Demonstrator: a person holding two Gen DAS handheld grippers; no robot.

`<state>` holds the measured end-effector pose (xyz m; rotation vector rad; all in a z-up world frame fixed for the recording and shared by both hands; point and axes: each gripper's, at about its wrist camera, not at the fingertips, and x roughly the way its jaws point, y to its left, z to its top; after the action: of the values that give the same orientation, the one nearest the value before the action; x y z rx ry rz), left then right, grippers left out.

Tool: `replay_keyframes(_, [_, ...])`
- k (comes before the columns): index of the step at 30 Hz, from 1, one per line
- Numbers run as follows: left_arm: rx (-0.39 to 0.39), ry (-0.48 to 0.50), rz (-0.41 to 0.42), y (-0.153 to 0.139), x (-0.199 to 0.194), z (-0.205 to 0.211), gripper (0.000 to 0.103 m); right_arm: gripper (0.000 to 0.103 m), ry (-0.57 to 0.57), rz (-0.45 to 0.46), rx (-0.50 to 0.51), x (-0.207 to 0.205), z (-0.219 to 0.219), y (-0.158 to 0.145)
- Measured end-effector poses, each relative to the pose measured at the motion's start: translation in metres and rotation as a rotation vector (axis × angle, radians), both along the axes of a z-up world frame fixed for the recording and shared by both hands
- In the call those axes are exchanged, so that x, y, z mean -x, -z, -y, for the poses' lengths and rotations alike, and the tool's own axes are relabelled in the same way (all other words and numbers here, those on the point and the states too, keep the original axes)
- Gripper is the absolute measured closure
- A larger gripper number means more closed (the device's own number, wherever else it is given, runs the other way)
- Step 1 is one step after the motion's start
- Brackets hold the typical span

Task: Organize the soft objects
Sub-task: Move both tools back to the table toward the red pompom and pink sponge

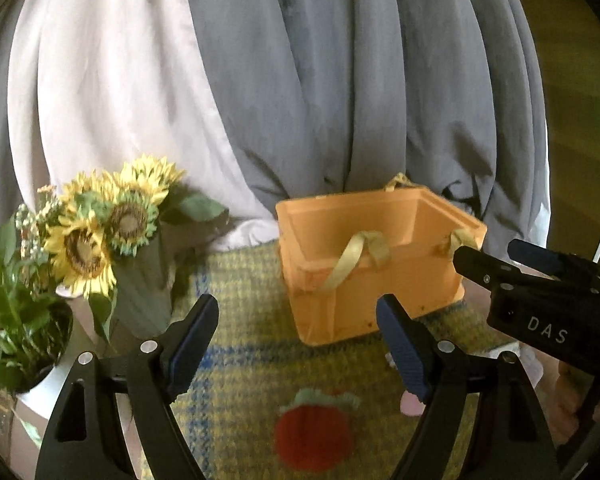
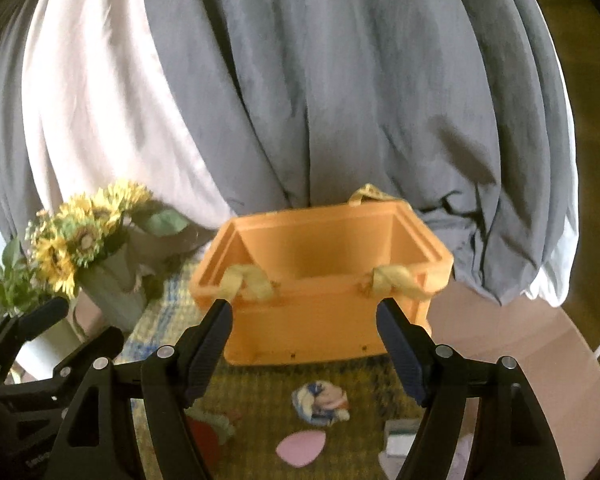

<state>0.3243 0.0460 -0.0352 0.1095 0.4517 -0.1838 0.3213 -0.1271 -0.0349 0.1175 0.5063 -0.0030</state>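
Nothing is sorted yet, as far as I can see. The orange bin stands on the far part of the mat, open at the top, and the part of its inside that I can see looks empty — its floor is hidden from me. The soft things still lie on the mat in front of it: a red knitted toy with a green top near the mat's near edge, a small plush doll closer to the bin, and a flat pink piece just beside the doll. At the mat's right edge there is a pale boxy thing that I cannot make out. So I judge the whole job is ahead: each piece picked up and dropped in.

My left gripper has its jaws spread wide with nothing between them; it hangs over the mat with the red toy just below. My right gripper is likewise spread and empty, aimed at the bin's near wall, with the doll below it.

Around: a bunch of sunflowers in a vase at the mat's far left corner, a potted plant beside it, and curtains hanging behind the bin. The bin's yellow straps droop over its near rim — they could snag a jaw. My two grippers are close side by side, so I should mind them crossing.
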Motion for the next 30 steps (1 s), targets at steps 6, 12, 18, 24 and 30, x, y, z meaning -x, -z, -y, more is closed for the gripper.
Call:
replay_keyframes(6, [-0.03, -0.007, -0.038, 0.018, 0.008, 0.0, 0.022, 0.028, -0.021, -0.064, -0.01, 0.006, -0.003, 0.022])
replay_keyframes(12, [-0.038, -0.01, -0.09, 0.039, 0.015, -0.004, 0.022, 0.028, -0.036, -0.111, -0.011, 0.009, -0.007, 0.039])
replay_keyframes(18, [-0.047, -0.013, -0.147, 0.063, 0.021, -0.007, 0.022, 0.025, -0.054, -0.158, 0.008, 0.012, -0.013, 0.058])
replay_keyframes(24, [-0.056, 0.007, -0.186, 0.083, 0.02, -0.008, 0.022, 0.025, -0.067, -0.2, 0.017, 0.014, -0.02, 0.075])
replay_keyframes(30, [-0.068, 0.044, -0.213, 0.102, 0.016, -0.007, 0.022, 0.025, -0.065, -0.242, 0.029, 0.01, -0.022, 0.094])
